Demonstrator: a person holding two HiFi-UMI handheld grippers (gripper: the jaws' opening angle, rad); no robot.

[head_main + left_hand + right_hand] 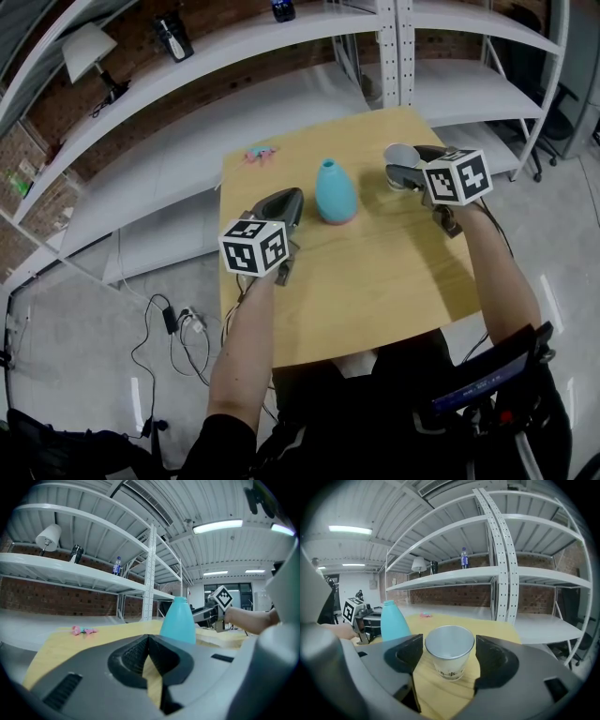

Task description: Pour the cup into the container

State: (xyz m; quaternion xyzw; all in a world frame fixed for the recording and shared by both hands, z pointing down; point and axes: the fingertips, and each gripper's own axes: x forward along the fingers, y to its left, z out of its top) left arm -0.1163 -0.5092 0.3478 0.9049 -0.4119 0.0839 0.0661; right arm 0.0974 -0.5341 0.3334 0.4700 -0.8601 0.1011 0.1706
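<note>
Right gripper is as wide open as I've seen it. The cup stands upright between the jaws with a sliver of gap on each side, so the pads aren't on it and nothing is held. Left gripper has its jaws fully together and empty, parked at about 8 o'clock from the container.

Step, as I read it: the grasp on the cup, not yet made; no pour that I can see.

Positions, head view: the container is mid-table, toward the 12 o'clock edge. The cup is at roughly 2 o'clock from it, near but apart. A small pink item at the 11 o'clock corner is irrelevant.

Next move needs:
- close squarely on the cup wall below the rim, gently since it looks thin and crushable
- lift, carry toward 8 o'clock over the container, tilt slowly

The cup is pale and tapered, with print near its base and a grey inside. I can't tell if it holds anything. The container is teal, with a wide base and a narrow neck, so the mouth is a small target and spill is the main risk.
</note>
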